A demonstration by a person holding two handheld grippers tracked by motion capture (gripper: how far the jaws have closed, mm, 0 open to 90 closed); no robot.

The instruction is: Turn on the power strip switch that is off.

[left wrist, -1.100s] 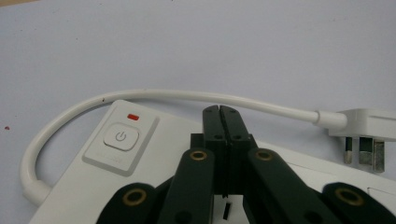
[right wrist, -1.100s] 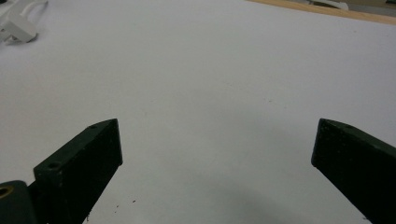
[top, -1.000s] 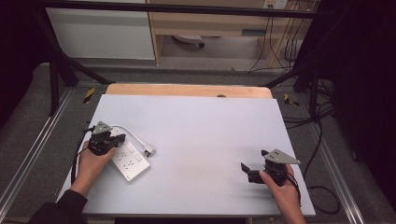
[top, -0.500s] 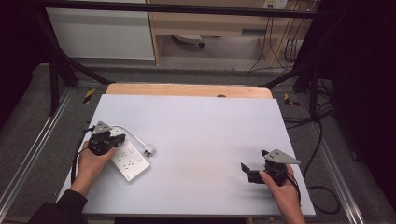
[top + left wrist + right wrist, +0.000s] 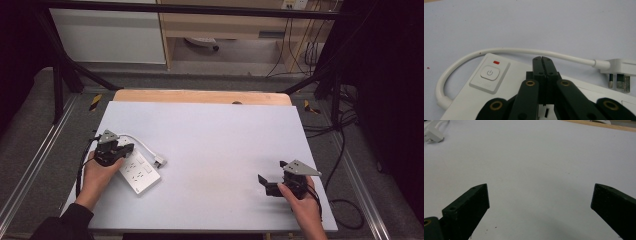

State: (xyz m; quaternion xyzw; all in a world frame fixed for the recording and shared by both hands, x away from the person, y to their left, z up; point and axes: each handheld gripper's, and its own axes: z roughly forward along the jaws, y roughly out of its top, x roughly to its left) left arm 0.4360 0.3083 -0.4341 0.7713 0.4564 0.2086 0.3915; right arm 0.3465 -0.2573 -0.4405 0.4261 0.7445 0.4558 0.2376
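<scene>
1. Strip [image 5: 139, 172] position: the white power strip lies flat on the counter [image 5: 215, 145] at about 8 o'clock in the high view, with its cord [image 5: 506, 51] looping from the near end round to the plug [image 5: 160, 162], which lies loose at the strip's 2 o'clock.

2. Left gripper [image 5: 541, 60]: its fingers are clenched together with nothing between them, and they hover over the strip's top face, just beside the switch [image 5: 489, 73]. Judged from this, the step in hand is a press on that switch or a push on the strip.

3. Risk of a miss: the clenched tips point to the switch's 3 o'clock, not at it. A straight press down from here would likely land on bare casing or a socket slot.

4. Risk of sliding: nothing pins the strip. A slanted push could skate it across the smooth counter and drag the cord and plug along.

5. Risk of snagging: the cord arcs close past the tips at 12 o'clock, so a forward move could catch it and tug the plug.

6. Right gripper [image 5: 272, 186]: its fingers are released wide over bare counter at about 4 o'clock, well apart from the strip, so it cannot steady anything if the strip shifts.
</scene>
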